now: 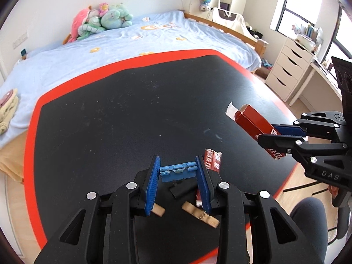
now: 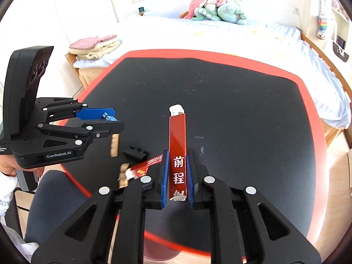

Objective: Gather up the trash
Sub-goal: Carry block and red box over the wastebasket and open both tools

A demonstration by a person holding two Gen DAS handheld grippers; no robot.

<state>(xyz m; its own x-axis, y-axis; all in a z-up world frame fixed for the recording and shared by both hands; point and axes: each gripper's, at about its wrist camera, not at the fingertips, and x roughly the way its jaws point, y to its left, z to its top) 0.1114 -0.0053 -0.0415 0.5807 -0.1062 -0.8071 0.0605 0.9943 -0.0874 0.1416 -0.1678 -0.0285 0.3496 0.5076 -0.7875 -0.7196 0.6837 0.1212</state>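
While the right gripper (image 2: 177, 176) clamps its blue fingers (image 2: 165, 173) on the lower part of a long red carton (image 2: 177, 145), the box stands out forward along them, open flap end far, printed with white characters, held above the worktop (image 2: 242, 110). From the left wrist view the same carton (image 1: 253, 123) shows at the right edge, tilted, clear of the black surface.

Left gripper (image 1: 178, 173): fingers (image 1: 151, 184) closed on a small blue ridged piece (image 1: 177, 172), pinched across its width; the piece is lifted off the worktop (image 1: 110, 121), as the right wrist view confirms (image 2: 107, 116).

Loose items on the near part of the worktop, below and between the two grippers:
- black ridged plastic scrap (image 2: 135, 153), lying flat;
- two tan wooden strips (image 2: 114, 145), one near the black scrap, one nearer the edge;
- red and white wrapper (image 2: 143, 168), crumpled, just beside the right gripper's left finger; whether it touches the finger is unclear.

Worktop: black, orange-red border. Beyond its far edge, a bed (image 1: 110, 50) with pale blue cover and plush toys (image 1: 99, 22) at the far wall. White drawer unit (image 1: 288, 70) at far right.
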